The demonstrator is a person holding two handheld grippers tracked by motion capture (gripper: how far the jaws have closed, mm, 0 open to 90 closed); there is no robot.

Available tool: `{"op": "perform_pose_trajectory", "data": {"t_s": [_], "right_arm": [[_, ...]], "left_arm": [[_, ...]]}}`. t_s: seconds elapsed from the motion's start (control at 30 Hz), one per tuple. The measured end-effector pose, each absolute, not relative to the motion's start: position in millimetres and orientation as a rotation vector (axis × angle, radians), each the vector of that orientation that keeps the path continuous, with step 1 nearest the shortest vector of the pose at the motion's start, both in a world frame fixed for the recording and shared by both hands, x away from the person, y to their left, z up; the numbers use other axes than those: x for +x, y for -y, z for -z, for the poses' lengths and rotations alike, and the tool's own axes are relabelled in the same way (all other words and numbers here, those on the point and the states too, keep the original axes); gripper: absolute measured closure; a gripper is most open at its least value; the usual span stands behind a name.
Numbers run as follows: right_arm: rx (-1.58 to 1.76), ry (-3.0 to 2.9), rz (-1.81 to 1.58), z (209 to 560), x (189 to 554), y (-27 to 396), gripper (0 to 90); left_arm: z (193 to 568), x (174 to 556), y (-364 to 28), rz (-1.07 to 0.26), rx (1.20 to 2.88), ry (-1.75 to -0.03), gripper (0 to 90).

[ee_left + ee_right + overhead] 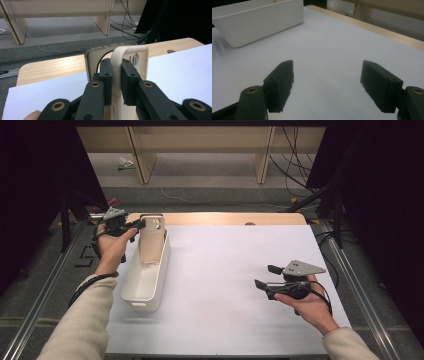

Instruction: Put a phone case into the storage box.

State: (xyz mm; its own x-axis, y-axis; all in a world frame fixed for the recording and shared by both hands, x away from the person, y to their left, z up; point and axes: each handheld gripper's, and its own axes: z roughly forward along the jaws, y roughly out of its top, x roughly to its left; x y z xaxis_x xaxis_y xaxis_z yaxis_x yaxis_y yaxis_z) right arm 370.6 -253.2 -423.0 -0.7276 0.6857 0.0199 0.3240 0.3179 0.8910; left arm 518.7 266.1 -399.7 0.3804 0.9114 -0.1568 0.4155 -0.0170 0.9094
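Figure legend. The left gripper [141,224], at about ten o'clock on the white-covered table [235,285], had its two black jaws closed tight on the rim of a beige, flat, rounded-rectangle plastic piece [151,240]; the left gripper view showed that rim [117,62] pinched edge-on between the pads [106,75]. The beige piece stood tilted inside the far end of a long white plastic bin [145,280], its upper end above the bin's rim and its lower part sloping down toward the bin floor. What the piece was, a scoop, a lid or a holder, could not be told.

The right gripper [265,277], at about four o'clock, hovered over bare table with its jaws spread wide and nothing between them; the right gripper view showed the two pads [279,82] well apart above the white surface, with the bin [259,22] farther off.

Apart from the beige piece, the visible part of the bin's interior held nothing.

Judged from the frames, the step in hand was moving the beige piece at the bin's far end. Done well, it would call for keeping the grip square on the thin rim so that the piece could not pivot, moving it along the bin's long axis clear of the side walls, and steadying the light bin with the free gripper if it began to slide.
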Motion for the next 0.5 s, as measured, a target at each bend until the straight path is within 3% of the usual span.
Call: {"op": "perform_pose_trajectory", "data": {"t_s": [0.5], "right_arm": [[0.898, -2.228, -1.379, 422.8, 370.5, 253.5, 27.5]], "left_arm": [[395.7, 521.7, -267.2, -0.671, 1.652, -1.237, 75.5]]}}
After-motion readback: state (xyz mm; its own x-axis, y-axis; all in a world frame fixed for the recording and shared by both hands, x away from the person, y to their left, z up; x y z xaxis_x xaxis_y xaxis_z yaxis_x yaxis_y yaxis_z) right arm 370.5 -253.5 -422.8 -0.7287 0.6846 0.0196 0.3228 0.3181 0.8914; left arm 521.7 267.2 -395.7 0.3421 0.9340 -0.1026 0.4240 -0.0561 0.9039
